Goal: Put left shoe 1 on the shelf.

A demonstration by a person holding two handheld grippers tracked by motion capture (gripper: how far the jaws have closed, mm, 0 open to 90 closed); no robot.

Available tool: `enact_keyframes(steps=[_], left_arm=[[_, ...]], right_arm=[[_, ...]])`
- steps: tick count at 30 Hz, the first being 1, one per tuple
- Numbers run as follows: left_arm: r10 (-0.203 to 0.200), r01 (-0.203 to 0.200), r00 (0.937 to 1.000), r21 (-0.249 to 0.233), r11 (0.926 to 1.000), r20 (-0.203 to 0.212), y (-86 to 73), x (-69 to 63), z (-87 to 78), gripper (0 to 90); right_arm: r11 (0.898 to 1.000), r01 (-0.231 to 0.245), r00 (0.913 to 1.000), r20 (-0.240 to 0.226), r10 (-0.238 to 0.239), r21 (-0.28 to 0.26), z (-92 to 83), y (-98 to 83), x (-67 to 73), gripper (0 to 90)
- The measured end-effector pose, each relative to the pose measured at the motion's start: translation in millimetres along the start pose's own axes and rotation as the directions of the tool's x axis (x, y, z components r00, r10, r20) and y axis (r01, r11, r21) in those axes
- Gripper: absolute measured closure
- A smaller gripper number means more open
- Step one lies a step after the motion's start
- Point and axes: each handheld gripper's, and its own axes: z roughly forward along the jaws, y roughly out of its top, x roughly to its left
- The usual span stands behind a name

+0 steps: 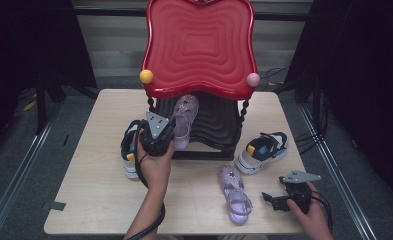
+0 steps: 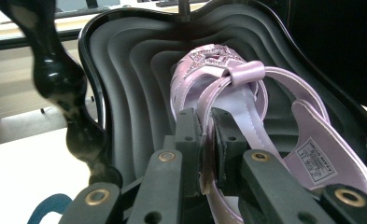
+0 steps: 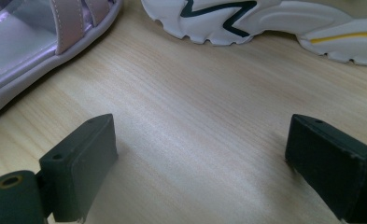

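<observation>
Pinched between the left gripper's [image 2: 208, 140] black jaws is the rear strap of a lilac sandal [image 2: 246, 107], its toe already lying on the lower black tray [image 2: 125, 60] of the red-topped shoe rack [image 1: 200, 45]. To do this well, I judge the sandal should slide deeper toward twelve o'clock, sole flat, before release, keeping off the twisted post [image 2: 64, 93] at nine o'clock and under the red shelf's front lip. Its mate [image 1: 235, 192] lies on the wooden table [image 1: 99, 200] at five o'clock; a white sneaker [image 1: 261, 150] sits at three o'clock, another [image 1: 130, 147] just left of the hand. Spread wide, the right gripper [image 3: 200, 163] hovers over bare wood, with open room around it.
</observation>
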Motion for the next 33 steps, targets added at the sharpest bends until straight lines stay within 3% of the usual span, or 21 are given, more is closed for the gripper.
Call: enact_keyframes(steps=[14,23,25,33], left_arm=[[-0.022,0.018,0.996,-0.046,0.9988,-0.087,-1.8,-4.3,16.9,82.1],[-0.041,0.03,0.9921,-0.09,0.9955,-0.119,-3.6,-7.7,28.2,82.0],[-0.063,0.051,0.9905,-0.099,0.9937,-0.122,-2.9,-7.2,32.4,82.0],[-0.059,0.042,0.9866,-0.112,0.9928,-0.152,-5.2,-7.6,41.5,81.8]], right_arm=[[1.0,0.007,1.0,-0.002,-0.007,-0.003,0.5,0.3,-0.3,8.2],[1.0,0.008,1.0,-0.003,-0.008,-0.003,0.6,0.4,-0.3,8.2],[1.0,0.008,1.0,-0.003,-0.008,-0.003,0.7,0.4,-0.3,8.2],[1.0,0.009,0.9999,-0.005,-0.009,-0.003,0.9,0.6,-0.3,8.2]])
